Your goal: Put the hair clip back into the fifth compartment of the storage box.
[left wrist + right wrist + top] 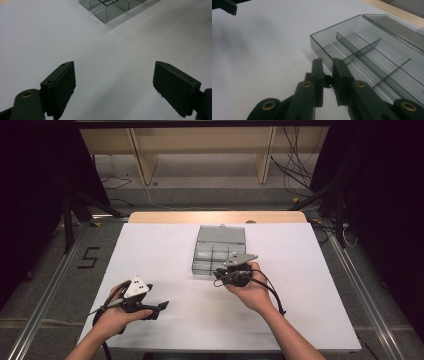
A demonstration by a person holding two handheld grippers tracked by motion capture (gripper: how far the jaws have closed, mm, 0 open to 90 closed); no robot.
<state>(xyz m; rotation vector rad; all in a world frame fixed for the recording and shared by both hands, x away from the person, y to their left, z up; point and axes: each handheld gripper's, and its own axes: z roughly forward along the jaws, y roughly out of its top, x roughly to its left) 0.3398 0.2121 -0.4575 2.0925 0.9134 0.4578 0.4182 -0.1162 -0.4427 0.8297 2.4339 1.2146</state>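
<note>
A clear grey compartment box (pixel 202 265) lies on the white table with its lid (pixel 221 234) folded back, and its dividers (pixel 358 51) show empty cells. My right gripper (pixel 218 276) hovers at the box's near edge. In the right gripper view its jaws (pixel 328 62) are shut on a small black part (pixel 327 81), right beside the box's corner wall (pixel 319 47). My left gripper (pixel 159 310) sits low at the front left of the table. Its jaws stand wide open (pixel 115 67) over bare white surface, with a box corner (pixel 106 11) far ahead.
The white table sheet (pixel 160 250) spreads around the box, with a wooden edge (pixel 215 216) behind it. Black stands and cables lie on the floor beyond. One jaw of the other gripper (pixel 227 6) shows at the top left of the right gripper view.
</note>
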